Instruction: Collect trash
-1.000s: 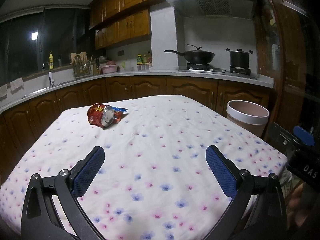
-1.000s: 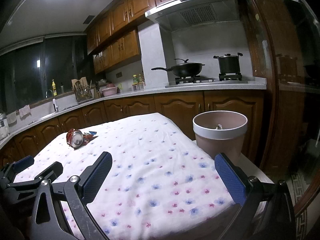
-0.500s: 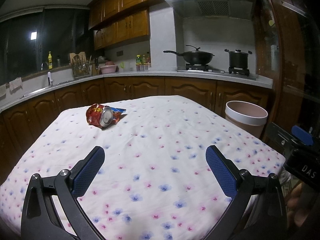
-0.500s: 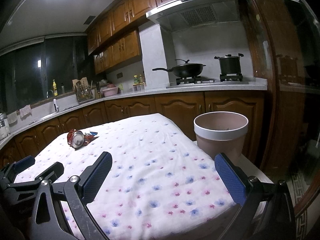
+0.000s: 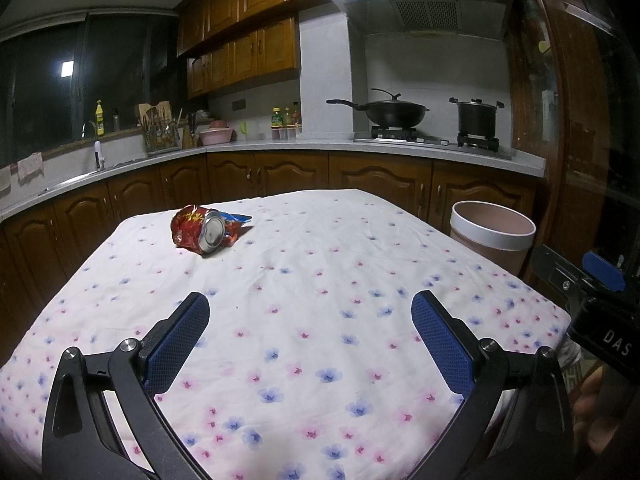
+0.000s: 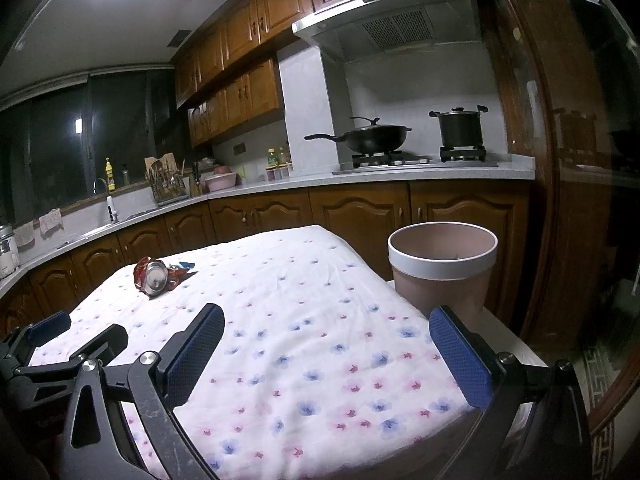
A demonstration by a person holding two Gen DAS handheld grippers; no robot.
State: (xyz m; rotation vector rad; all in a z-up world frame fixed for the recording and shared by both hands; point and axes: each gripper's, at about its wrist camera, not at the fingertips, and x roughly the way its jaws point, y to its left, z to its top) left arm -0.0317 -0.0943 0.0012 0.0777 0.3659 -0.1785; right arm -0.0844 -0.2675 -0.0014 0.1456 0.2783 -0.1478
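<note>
A crushed red drink can (image 5: pixel 199 230) lies on its side on the flowered tablecloth (image 5: pixel 320 264) at the far left, with a small blue wrapper (image 5: pixel 239 219) beside it. Both show in the right wrist view too, the can (image 6: pixel 150 275) and the wrapper (image 6: pixel 185 266). A pink bin with a white rim (image 5: pixel 491 237) stands off the table's right edge; it also shows in the right wrist view (image 6: pixel 442 266). My left gripper (image 5: pixel 310 312) is open and empty above the near cloth. My right gripper (image 6: pixel 326 328) is open and empty near the table's right corner.
Wooden cabinets and a grey counter (image 5: pixel 360 148) run behind the table. A wok (image 5: pixel 390 112) and a pot (image 5: pixel 476 117) sit on the stove. A sink with a tap (image 5: pixel 96 152) is at the left. A dark glass door (image 6: pixel 580 160) stands to the right.
Both grippers have drifted slightly; the view tilts a little in each. The can, wrapper and bin lie where they were. Both grippers stay open.
</note>
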